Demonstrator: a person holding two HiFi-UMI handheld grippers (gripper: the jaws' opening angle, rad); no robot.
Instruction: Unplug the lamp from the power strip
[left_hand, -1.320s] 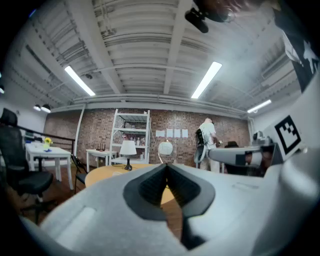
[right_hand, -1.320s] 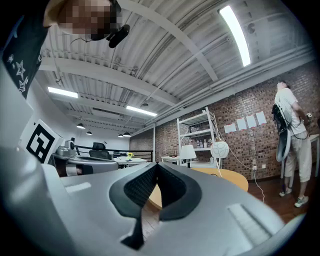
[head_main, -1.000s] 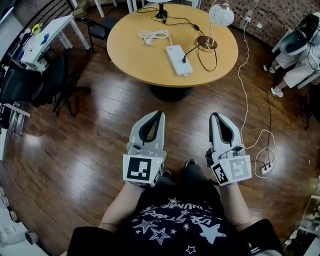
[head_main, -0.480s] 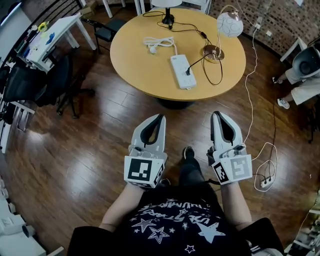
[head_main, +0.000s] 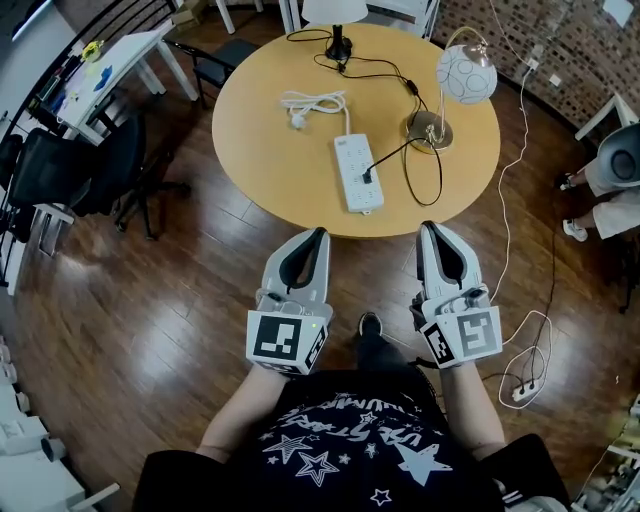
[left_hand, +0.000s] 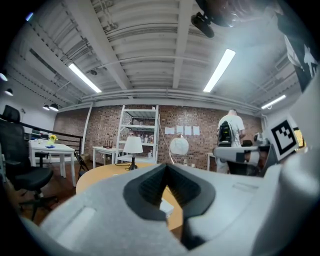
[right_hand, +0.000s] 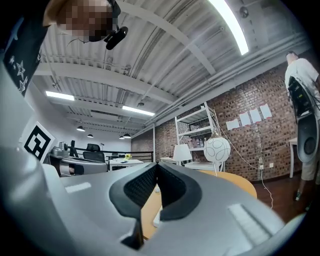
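Observation:
A white power strip lies on the round wooden table. A black plug sits in it, and its black cord runs to the brass base of the globe lamp on the table's right side. My left gripper and right gripper hang side by side over the wooden floor, short of the table's near edge, both shut and empty. In the left gripper view the closed jaws of the left gripper point at the table, with the globe lamp beyond. The right gripper also faces the globe lamp.
A second lamp with a white shade and a coiled white cord share the table. A white desk and black chairs stand at left. A white cord and floor socket lie at right, near a person.
The table has drawn nearer to both grippers as the person steps forward. Both grippers keep their pose and stay shut.

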